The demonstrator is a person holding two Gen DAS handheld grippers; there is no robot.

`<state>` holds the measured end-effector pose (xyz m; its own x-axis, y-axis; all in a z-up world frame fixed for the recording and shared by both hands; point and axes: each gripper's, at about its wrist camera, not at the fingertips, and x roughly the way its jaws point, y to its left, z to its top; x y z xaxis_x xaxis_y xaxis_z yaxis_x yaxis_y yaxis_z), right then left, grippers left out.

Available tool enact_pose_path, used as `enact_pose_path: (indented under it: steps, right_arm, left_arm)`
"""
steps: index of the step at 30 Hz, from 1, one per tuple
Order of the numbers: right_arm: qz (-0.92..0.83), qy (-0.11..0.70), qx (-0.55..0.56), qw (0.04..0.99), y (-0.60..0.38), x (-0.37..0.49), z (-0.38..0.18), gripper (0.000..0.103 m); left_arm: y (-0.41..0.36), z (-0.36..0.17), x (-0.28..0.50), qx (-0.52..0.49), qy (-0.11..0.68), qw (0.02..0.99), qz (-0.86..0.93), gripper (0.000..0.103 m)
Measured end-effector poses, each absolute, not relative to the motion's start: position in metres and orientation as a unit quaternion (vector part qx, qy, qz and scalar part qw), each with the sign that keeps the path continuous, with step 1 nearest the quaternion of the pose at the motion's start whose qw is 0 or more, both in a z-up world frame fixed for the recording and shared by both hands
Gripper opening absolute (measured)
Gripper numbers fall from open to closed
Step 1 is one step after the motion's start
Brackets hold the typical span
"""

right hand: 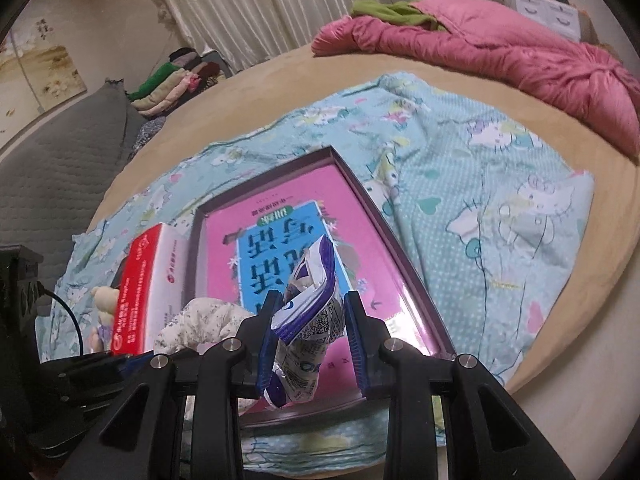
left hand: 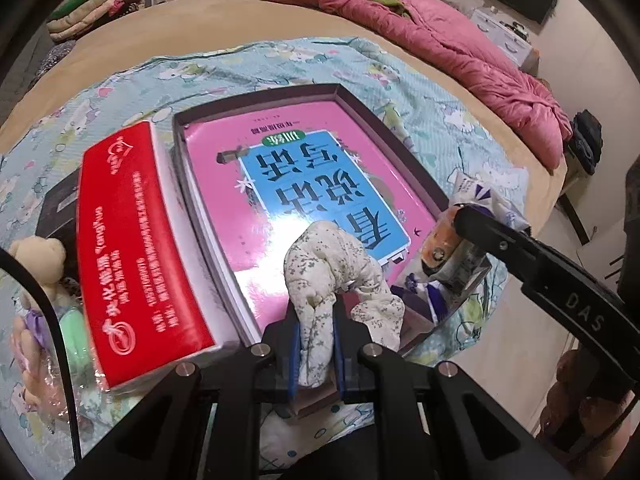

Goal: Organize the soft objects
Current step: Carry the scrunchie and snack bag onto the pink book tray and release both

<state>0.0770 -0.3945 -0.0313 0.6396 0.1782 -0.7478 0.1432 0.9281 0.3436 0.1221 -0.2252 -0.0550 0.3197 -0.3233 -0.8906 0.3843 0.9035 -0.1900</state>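
A: What are the fingers doing?

B: The left gripper [left hand: 318, 334] is clenched on a floral cloth bundle [left hand: 340, 276], cream with small grey sprigs. Its blue pads [left hand: 295, 344] press both sides of the lower end, and the rest flops forward over the near part of the tray. The right gripper [right hand: 310, 328] is clamped on a crinkly white-and-purple packet [right hand: 308, 308], which stands up between the pads and looks creased, with its bottom corner hanging below.

A: And around them?

B: Both point down at a shallow dark-rimmed tray [left hand: 384, 120] holding a glossy pink book [left hand: 320, 160] with a blue panel. Touching the tray's left wall lies a red box [left hand: 136, 248]. Left of that box sit a small plush bear [left hand: 38, 256] and a clear bag of pastel items [left hand: 52, 332]. Everything rests on a blue cartoon-print sheet [right hand: 480, 200] spread over a tan bed [right hand: 280, 72], with a pink quilt [right hand: 500, 48] far behind.

A: What could go wrong?

B: As I judge it, the two grippers are close together over the same near corner, so they could knock each other. The bundle's loose end could drag across the slick book cover and land half over the rim. The packet is pinched at one side only, so it may twist or slip out, and squeezing harder could crush whatever is inside. Either item may slide on that shiny cover once let go.
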Motion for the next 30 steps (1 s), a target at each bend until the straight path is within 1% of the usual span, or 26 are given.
enact_pose_path:
  steps: [5, 13, 16, 18, 21, 24, 26, 30]
  right_arm:
    - [-0.003, 0.438, 0.187, 0.879, -0.401, 0.079, -0.047, 0.033]
    - [-0.049, 0.469, 0.123, 0.873, -0.399, 0.086, -0.064, 0.034]
    - [-0.053, 0.471, 0.117, 0.873, -0.4, 0.086, -0.066, 0.035]
    - [-0.058, 0.473, 0.112, 0.872, -0.399, 0.086, -0.066, 0.038]
    - [-0.06, 0.471, 0.11, 0.873, -0.399, 0.085, -0.063, 0.038]
    - [-0.063, 0.469, 0.109, 0.874, -0.399, 0.085, -0.06, 0.039]
    - [-0.063, 0.468, 0.111, 0.874, -0.4, 0.084, -0.059, 0.039]
    - [-0.064, 0.467, 0.114, 0.874, -0.4, 0.083, -0.055, 0.039]
  left_arm:
    - [-0.23, -0.059, 0.122, 0.037, 0.541, 0.811, -0.219, 0.014]
    - [-0.232, -0.065, 0.125, 0.038, 0.548, 0.806, -0.221, 0.015]
    - [-0.233, -0.066, 0.127, 0.038, 0.551, 0.803, -0.224, 0.015]
    - [-0.235, -0.067, 0.127, 0.04, 0.551, 0.802, -0.227, 0.017]
    - [-0.236, -0.067, 0.126, 0.038, 0.554, 0.799, -0.23, 0.017]
    - [-0.236, -0.069, 0.127, 0.035, 0.558, 0.796, -0.231, 0.021]
    - [-0.235, -0.071, 0.127, 0.035, 0.562, 0.794, -0.23, 0.026]
    - [-0.233, -0.071, 0.128, 0.029, 0.566, 0.792, -0.23, 0.031]
